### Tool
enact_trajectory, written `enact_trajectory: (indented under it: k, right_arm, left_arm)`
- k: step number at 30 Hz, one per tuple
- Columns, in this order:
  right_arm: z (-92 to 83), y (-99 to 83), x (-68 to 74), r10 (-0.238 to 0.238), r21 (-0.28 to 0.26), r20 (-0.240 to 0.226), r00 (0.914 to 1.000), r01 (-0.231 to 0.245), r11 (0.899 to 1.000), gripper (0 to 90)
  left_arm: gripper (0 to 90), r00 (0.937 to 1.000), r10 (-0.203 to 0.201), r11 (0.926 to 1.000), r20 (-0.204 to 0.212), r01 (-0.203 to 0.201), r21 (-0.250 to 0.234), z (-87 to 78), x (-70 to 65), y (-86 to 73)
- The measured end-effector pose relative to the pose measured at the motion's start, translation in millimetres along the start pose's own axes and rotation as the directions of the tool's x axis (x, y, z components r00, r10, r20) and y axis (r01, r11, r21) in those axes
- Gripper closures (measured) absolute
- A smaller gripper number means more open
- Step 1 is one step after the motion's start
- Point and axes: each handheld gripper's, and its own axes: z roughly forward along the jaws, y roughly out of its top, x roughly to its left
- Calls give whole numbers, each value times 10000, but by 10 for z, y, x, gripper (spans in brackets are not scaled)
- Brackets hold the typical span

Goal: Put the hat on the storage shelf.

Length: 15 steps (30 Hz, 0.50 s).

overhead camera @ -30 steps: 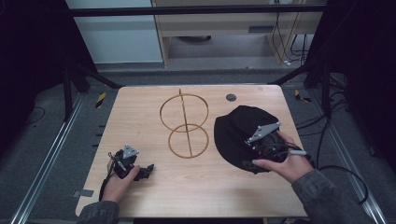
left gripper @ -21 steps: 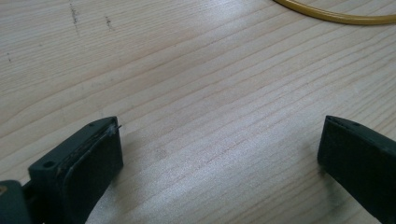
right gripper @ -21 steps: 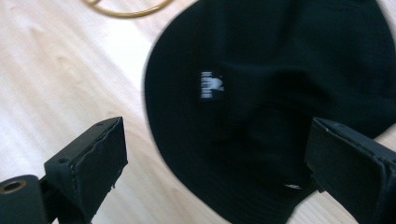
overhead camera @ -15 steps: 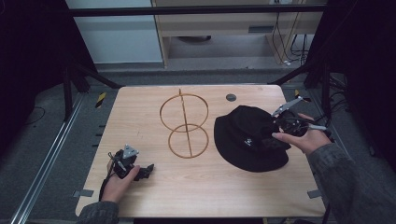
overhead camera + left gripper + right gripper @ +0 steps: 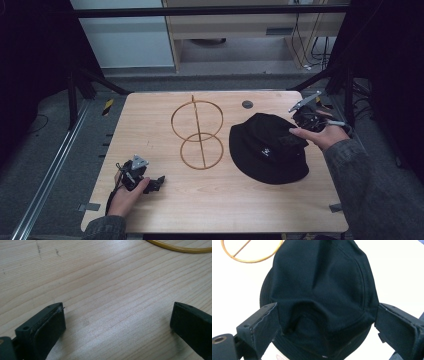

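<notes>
The wire stand (image 5: pixel 198 134) rises mid-table, with the black hat (image 5: pixel 267 148) just beside it. Bare table (image 5: pixel 235 200) runs along the near edge.

The right gripper (image 5: pixel 300 123), which a second ago sits over the 4 o'clock side of the black hat (image 5: pixel 267 150), now hovers at the hat's 2 o'clock edge near the far right of the table (image 5: pixel 200 210). The hat itself now lies a little farther toward 1 o'clock, crown dented.
</notes>
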Motion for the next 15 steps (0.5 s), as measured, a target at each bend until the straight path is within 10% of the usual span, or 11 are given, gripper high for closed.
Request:
enact_trajectory:
  k: [15]
  right_arm:
    - [224, 157, 234, -389, -85, -538, 9978, 385, 9992, 83]
  left_arm:
    - [0, 10000, 60, 10000, 76, -60, 16, -13, 1, -13]
